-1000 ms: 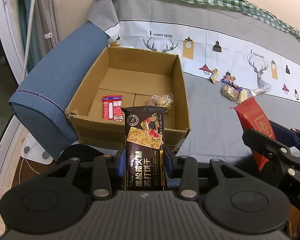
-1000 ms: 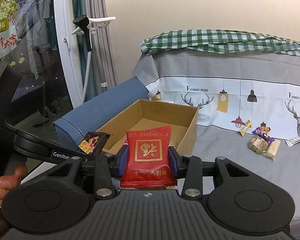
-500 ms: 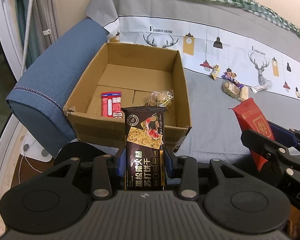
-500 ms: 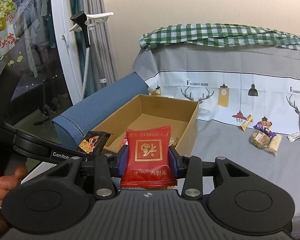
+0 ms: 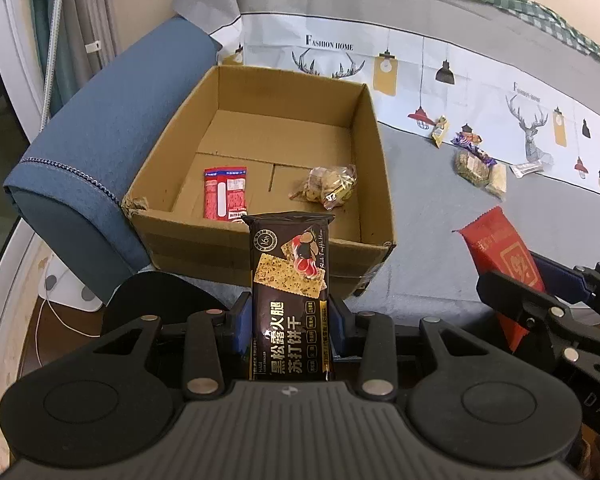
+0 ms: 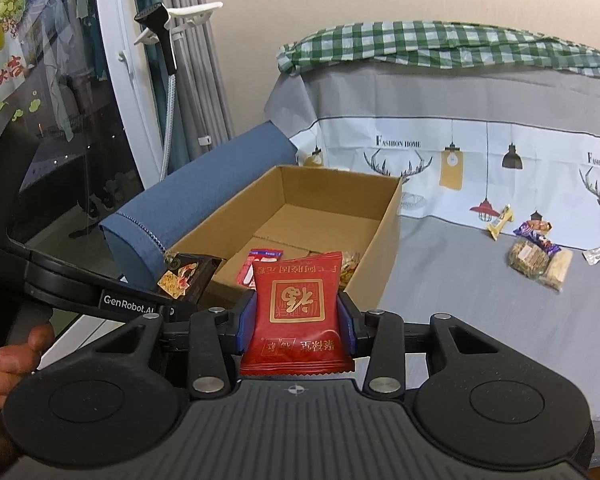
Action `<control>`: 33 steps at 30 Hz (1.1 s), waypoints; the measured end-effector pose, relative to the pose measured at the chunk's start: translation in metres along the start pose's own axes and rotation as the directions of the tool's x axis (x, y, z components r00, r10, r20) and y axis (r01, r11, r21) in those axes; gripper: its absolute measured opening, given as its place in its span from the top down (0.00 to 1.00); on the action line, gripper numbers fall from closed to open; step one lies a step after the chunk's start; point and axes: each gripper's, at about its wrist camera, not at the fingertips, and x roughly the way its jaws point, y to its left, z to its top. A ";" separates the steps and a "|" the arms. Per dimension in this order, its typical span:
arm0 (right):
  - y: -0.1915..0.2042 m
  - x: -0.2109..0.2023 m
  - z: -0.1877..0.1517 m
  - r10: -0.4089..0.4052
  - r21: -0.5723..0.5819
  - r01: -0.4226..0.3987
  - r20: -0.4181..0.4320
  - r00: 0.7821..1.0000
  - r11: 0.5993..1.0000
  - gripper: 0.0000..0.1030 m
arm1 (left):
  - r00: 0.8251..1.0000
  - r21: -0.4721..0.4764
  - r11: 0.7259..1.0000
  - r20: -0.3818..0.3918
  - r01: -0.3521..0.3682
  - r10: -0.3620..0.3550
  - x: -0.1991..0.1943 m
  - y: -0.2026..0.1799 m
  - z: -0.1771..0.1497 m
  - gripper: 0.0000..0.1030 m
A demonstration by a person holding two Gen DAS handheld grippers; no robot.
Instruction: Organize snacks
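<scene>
My left gripper (image 5: 290,322) is shut on a dark cracker packet (image 5: 290,276), held upright just short of the near wall of an open cardboard box (image 5: 260,248). The box holds a red sachet (image 5: 225,193) and a clear bag of snacks (image 5: 332,185). My right gripper (image 6: 296,322) is shut on a red snack packet (image 6: 298,304), to the right of the left gripper and short of the box (image 6: 388,236). The red packet also shows in the left wrist view (image 5: 500,256), and the cracker packet in the right wrist view (image 6: 186,276).
The box sits on a grey-covered sofa seat (image 5: 440,216) against a blue armrest (image 5: 92,152). Several loose snacks (image 5: 476,160) lie on the seat to the right, also seen in the right wrist view (image 6: 536,252). A window and curtain (image 6: 80,100) are at the left.
Both grippers have moved up and forward toward the box, so more of its floor shows. Each keeps hold of its packet.
</scene>
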 end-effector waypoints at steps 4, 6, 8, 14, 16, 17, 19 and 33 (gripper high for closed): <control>-0.001 0.009 -0.001 0.004 -0.002 -0.004 -0.029 1.000 1.000 0.58 | 1.000 -0.001 1.000 -0.018 -0.001 0.001 0.010 0.002 0.003 0.59; -0.003 0.014 -0.001 0.005 -0.005 -0.005 -0.041 0.999 1.000 0.58 | 1.000 -0.004 1.000 -0.021 -0.004 0.004 0.013 0.003 0.005 0.59; -0.004 0.020 0.001 0.000 -0.008 -0.001 -0.049 0.999 1.000 0.58 | 1.000 -0.007 1.000 -0.024 -0.010 0.009 0.017 0.007 0.010 0.59; -0.009 0.041 0.010 -0.015 -0.007 0.014 -0.067 0.998 1.000 0.58 | 1.000 -0.005 1.000 -0.013 -0.013 0.013 0.026 0.020 0.039 0.58; -0.009 0.051 0.016 -0.009 -0.003 0.009 -0.071 0.997 1.000 0.58 | 1.000 -0.005 1.000 0.000 -0.023 0.023 0.029 0.024 0.051 0.58; -0.009 0.056 0.019 -0.007 -0.004 0.007 -0.070 0.998 1.000 0.58 | 1.000 -0.007 1.000 0.003 -0.025 0.025 0.031 0.026 0.056 0.58; -0.007 0.067 0.026 -0.003 -0.009 0.002 -0.068 0.998 1.000 0.58 | 1.000 -0.019 0.999 0.006 -0.029 0.029 0.036 0.033 0.067 0.58; -0.012 0.168 0.068 -0.007 -0.024 0.004 -0.110 0.994 1.000 0.58 | 0.997 -0.039 0.998 -0.050 -0.057 0.055 0.108 0.065 0.126 0.58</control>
